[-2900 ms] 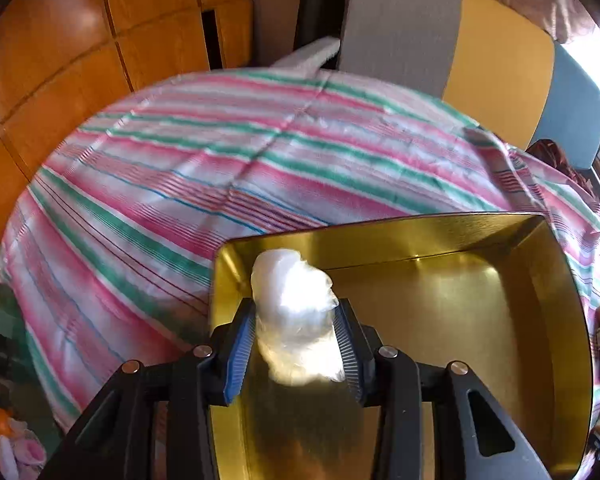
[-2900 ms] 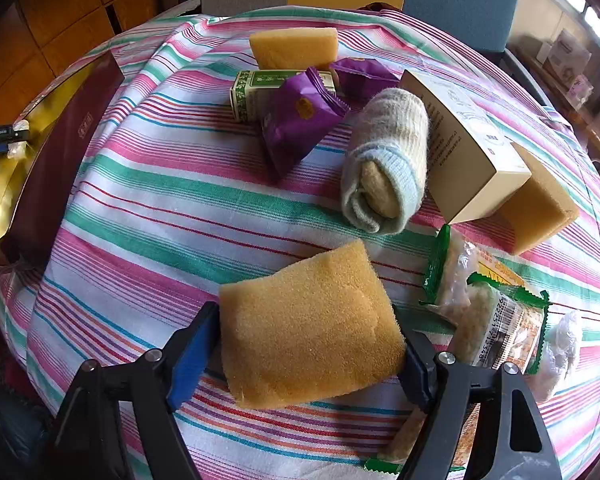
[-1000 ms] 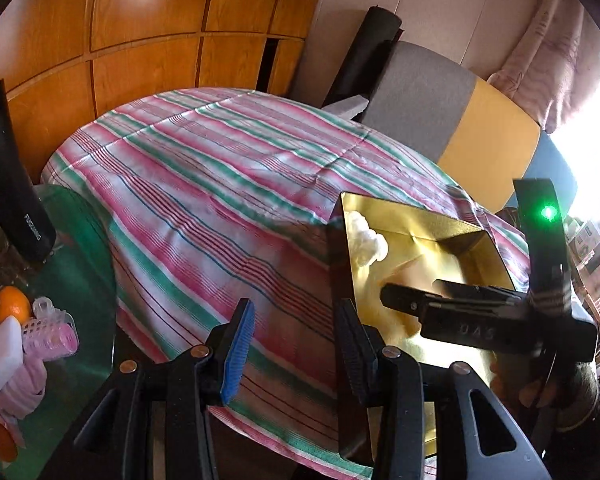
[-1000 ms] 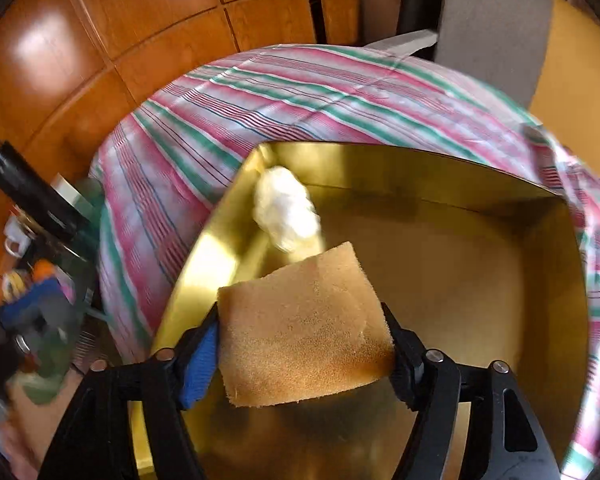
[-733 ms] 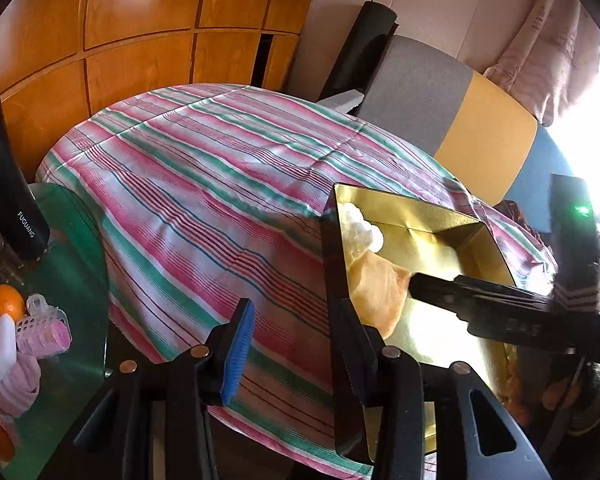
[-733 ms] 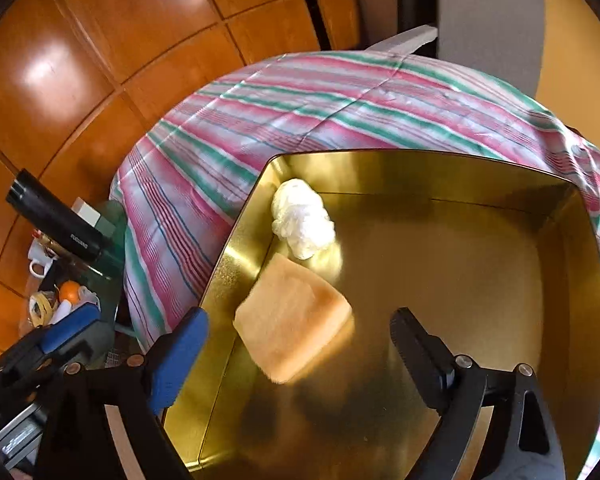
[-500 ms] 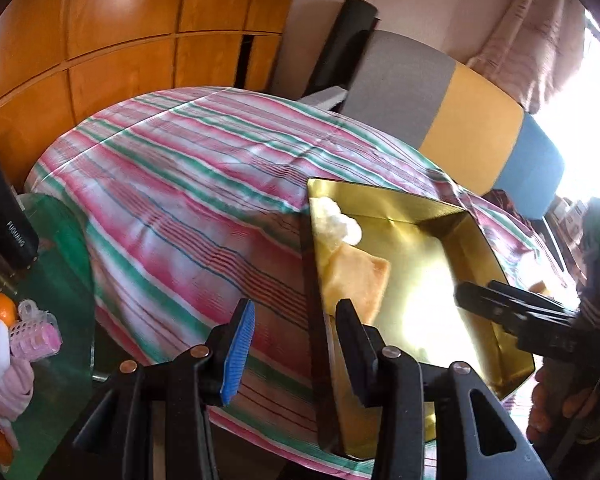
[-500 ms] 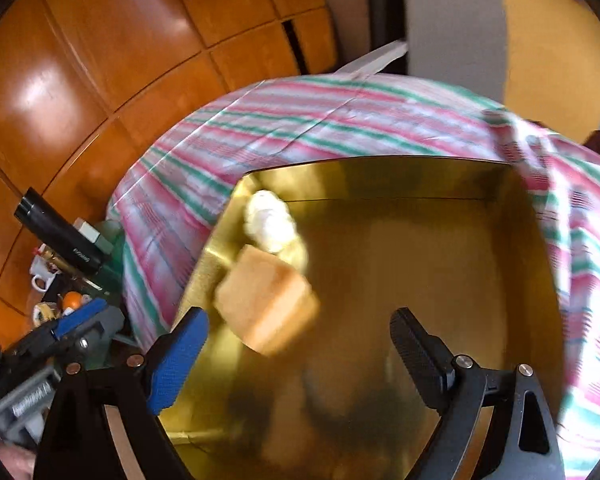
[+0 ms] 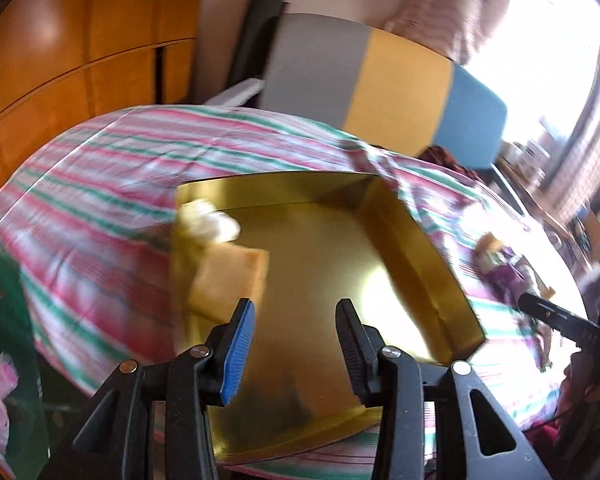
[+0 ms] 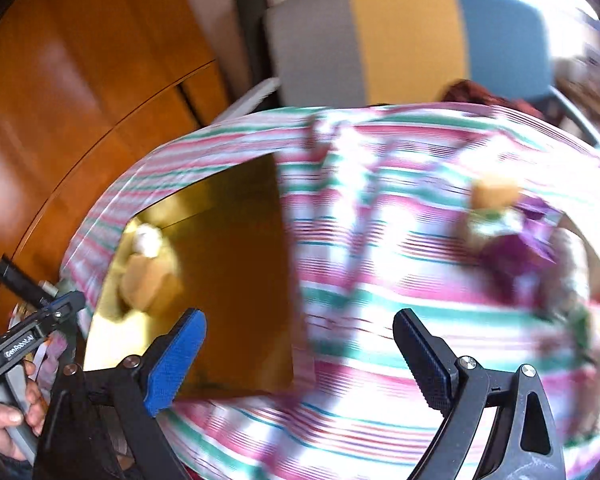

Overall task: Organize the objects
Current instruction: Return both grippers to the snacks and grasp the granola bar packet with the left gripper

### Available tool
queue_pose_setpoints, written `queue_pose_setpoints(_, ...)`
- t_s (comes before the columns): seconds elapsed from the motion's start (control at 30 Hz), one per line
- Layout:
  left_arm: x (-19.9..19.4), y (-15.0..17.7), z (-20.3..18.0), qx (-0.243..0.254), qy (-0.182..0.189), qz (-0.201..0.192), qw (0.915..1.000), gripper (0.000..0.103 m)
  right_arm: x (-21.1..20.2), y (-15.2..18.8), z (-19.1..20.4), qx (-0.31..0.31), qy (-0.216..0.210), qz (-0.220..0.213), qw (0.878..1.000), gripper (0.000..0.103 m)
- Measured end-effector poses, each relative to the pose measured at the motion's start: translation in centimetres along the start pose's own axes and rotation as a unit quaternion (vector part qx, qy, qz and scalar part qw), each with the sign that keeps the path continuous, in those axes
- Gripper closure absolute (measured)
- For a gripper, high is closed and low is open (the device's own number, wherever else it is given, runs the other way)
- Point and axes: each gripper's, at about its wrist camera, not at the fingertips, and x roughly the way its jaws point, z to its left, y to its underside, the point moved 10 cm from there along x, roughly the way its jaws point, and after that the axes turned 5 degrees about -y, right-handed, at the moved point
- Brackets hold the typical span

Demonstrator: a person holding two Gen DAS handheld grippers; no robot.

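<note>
Now the right gripper [image 10: 296, 354] is empty, jaws spread wide; they've just been opening w/ nothing between them. Left gripper [image 9: 294, 344] also empty, jaws only partly apart, nothing pinched.

Step in hand, I'd judge: go fetch the next item from the pile and bring it to the gold tin [image 9: 416, 264]. To do it well: pick one piece that sits clear of its neighbours, come down w/ jaws straddling it across the narrow side, close only once both pads flank it. Soft stuff will squash, so a light squeeze should do. Both views are smeared, so settle the gripper before closing.

Where things are: sponge [image 9: 230, 280] lies inside the tin at its left wall, touching or just beside the white wad [image 9: 210, 222] in the far-left corner. From the right wrist view the tin is off to the left of the gripper, on the striped cloth [image 10: 380, 280] over the desk. Remaining pile, incl. a purple packet [image 10: 516, 256] and another yellowish piece [image 10: 494, 192], sits up and to the right of the right gripper, well apart from it; too blurred to sort further.
</note>
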Motion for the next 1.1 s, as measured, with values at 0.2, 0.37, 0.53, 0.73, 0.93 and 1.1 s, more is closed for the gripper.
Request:
queue_pose_setpoints(0.2, 0.7, 0.1, -7.7, 0.075, 0.047, 0.011, 0.9960, 0.061, -6.7, 1.0, -10.6, 0.066, 0.079, -0.033, 0.994, 0.008)
queue_pose_setpoints(0.37, 1.5, 1.1, -15.5, 0.138, 0.106, 0.035, 0.9841, 0.061, -13.8, 2.6, -20.3, 0.158, 0.153, -0.091, 0.971, 0.007)
queue_pose_setpoints(0.53, 2.1, 2.6, -23.3, 0.197, 0.165, 0.060, 0.9645, 0.061, -19.0, 5.3, -26.7, 0.245, 0.196, -0.144, 0.939, 0.005)
queue_pose_setpoints(0.73, 3.3, 5.2, -31.2, 0.234, 0.225, 0.113, 0.9391, 0.061, -21.4, 5.4, -27.9, 0.293, 0.158, -0.218, 0.918, 0.005)
queue_pose_setpoints(0.93, 4.1, 7.2, -37.8, 0.246, 0.270, 0.165, 0.9161, 0.061, -23.5, 4.8, -27.2, 0.296, 0.132, -0.285, 0.902, 0.000)
queue_pose_setpoints(1.1, 4.6, 9.6, -43.4, 0.281, 0.287, 0.190, 0.8957, 0.057, -24.5, 6.0, -28.8, 0.344, 0.101, -0.321, 0.877, 0.000)
